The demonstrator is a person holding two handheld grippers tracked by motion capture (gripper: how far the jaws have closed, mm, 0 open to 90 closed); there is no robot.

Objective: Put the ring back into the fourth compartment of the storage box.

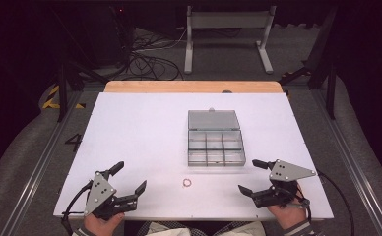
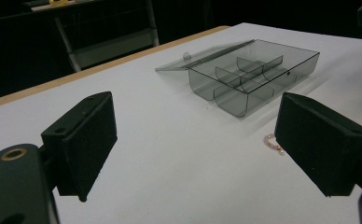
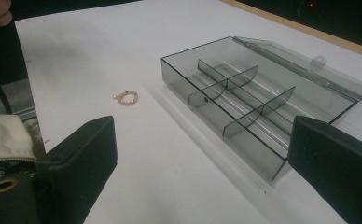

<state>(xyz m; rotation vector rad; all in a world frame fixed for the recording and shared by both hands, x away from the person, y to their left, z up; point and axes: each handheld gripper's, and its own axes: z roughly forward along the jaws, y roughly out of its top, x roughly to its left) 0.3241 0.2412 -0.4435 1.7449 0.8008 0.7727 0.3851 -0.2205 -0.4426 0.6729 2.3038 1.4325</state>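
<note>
Partly hidden: bead ring (image 2: 273, 142) behind left gripper (image 2: 193, 149) jaw.

One clear grey compartment box (image 1: 214, 145) sits on the one white desk (image 1: 140, 132), its single lid (image 1: 213, 119) folded open; six compartments count inside. One small beaded ring (image 1: 186, 183) lies nearby. Two claws: left claw (image 1: 130, 179), right claw (image 1: 248, 176).

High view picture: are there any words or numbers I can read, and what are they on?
"4": a dark number on the grey floor left of the white table.
No words or labels can be read on the clear smoky-grey plastic compartment box, the small pink bead ring, or the black left gripper and black right gripper.
</note>
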